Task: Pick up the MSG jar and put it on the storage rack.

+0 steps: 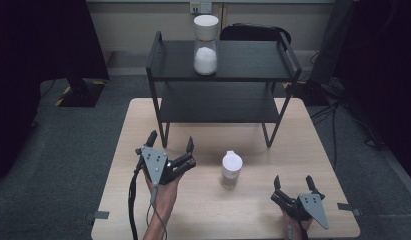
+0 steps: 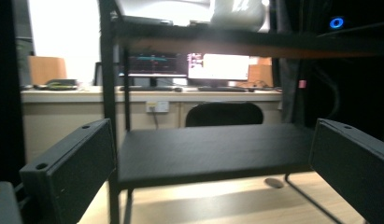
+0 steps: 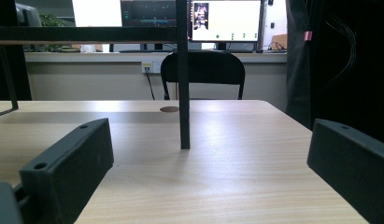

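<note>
A black two-tier shelf (image 1: 223,75) stands at the back of the wooden table (image 1: 203,210). On its top tier is a clear jar (image 1: 205,46) with a white lid and white contents. A small white-lidded container (image 1: 231,168) stands on the table in front of the shelf. My left gripper (image 1: 171,142) is open, held left of that container, close to the shelf's front left leg. My right gripper (image 1: 292,182) rests open near the table's front right. In the left gripper view the lower shelf board (image 2: 213,151) lies between the jaws. In the right gripper view a shelf leg (image 3: 183,84) stands ahead.
A black chair (image 1: 255,33) sits behind the table, with a desk and monitors (image 2: 189,65) beyond it. Dark stands and cables flank the table on grey carpet. Bare tabletop lies between the grippers and along the front edge.
</note>
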The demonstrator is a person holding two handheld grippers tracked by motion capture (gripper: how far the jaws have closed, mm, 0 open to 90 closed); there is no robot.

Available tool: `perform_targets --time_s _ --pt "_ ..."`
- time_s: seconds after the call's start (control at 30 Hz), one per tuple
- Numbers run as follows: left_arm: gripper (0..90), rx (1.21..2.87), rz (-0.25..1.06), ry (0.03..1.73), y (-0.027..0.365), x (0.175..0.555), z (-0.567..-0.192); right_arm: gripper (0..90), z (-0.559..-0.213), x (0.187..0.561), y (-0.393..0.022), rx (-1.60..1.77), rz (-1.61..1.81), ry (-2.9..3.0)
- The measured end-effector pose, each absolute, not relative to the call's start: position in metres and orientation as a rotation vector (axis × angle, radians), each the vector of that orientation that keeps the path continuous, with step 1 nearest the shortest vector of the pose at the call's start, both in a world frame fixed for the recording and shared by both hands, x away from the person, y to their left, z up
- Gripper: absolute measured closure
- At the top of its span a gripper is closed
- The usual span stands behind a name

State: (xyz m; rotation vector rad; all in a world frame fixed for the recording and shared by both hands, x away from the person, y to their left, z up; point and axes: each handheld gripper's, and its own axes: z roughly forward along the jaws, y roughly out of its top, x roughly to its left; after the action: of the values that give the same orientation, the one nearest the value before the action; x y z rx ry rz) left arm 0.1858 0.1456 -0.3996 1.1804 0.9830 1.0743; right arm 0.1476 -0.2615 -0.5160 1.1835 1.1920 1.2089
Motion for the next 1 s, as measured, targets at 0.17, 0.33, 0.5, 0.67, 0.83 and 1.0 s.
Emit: perform_targets --time_s 0.17,0.33,0.5,0.67,0.83,1.0 --pt "0.0 1.140 1.065 1.047 0.147 0.179 -0.434 0.0 -0.516 0.148 -0.262 1.184 1.209 1.192" --pt "0.0 1.161 1.067 1.108 0.149 0.175 -0.463 0.0 -0.516 0.148 -0.262 1.183 1.209 1.192" --pt "0.0 1.172 1.083 1.135 0.154 0.172 -0.486 0.0 -0.516 0.148 -0.261 1.184 1.209 1.192" --pt "0.0 1.174 1.090 1.159 0.158 0.174 -0.497 0.0 -0.516 0.148 -0.261 1.184 1.209 1.192" --pt "0.0 1.185 1.114 1.167 0.157 0.175 -0.505 0.0 -0.516 0.148 -0.261 1.184 1.209 1.192" --pt "0.0 1.204 1.143 1.174 0.152 0.174 -0.511 0.0 -0.516 0.148 -0.261 1.185 1.207 1.190"
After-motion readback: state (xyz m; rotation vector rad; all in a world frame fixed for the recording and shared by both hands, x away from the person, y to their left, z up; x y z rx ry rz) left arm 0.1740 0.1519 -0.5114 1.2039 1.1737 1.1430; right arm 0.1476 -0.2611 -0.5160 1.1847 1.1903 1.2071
